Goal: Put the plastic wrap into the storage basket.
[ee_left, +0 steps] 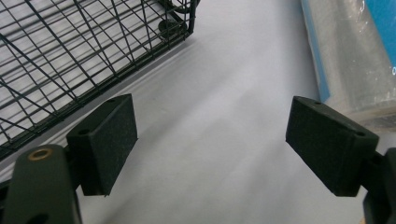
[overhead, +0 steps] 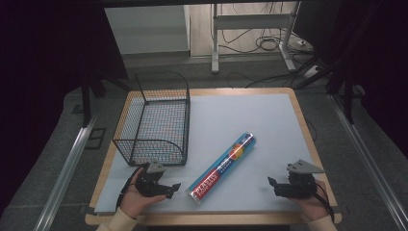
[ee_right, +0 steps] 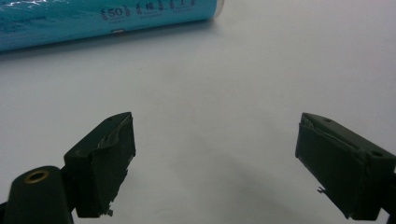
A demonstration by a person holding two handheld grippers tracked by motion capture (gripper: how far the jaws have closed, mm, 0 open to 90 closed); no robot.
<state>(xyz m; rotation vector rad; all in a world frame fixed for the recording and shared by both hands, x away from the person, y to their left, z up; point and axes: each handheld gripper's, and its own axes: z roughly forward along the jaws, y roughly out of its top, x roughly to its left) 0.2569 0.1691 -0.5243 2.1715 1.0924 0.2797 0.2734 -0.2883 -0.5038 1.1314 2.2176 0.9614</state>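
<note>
1. Landmark: a black wire mesh basket stands on the pale mat of the table, at its left side; nothing shows inside it.

2. Object in hand: a boxed roll of plastic food wrap lies flat on the mat, to the right of the basket and nearer the person, set diagonally and well apart from the mesh. Its near end points toward the table's front edge.

3. Left gripper: sits in front of the basket's near right corner, just beside the wrap's near end. Its jaws stand wide apart with only bare mat between them in the left gripper view; it holds nothing.

4. Right gripper: sits well to the right of the basket, beyond the wrap. Jaws are spread wide over bare mat in the right gripper view; nothing is held.

5. Handling, as judged: the pack looks light and stiff along its length, with a glossy film skin likely to slip under the pads. A hold across the narrow width near mid-length would balance it; an end grip risks it tipping. Hard squeezing could dent the carton.

6. Markings: blue body, red end band with white lettering that appears to read "PLASTIC FOOD WRAP", and an orange round emblem. The right gripper view shows "50" with small characters too fine to read.
</note>
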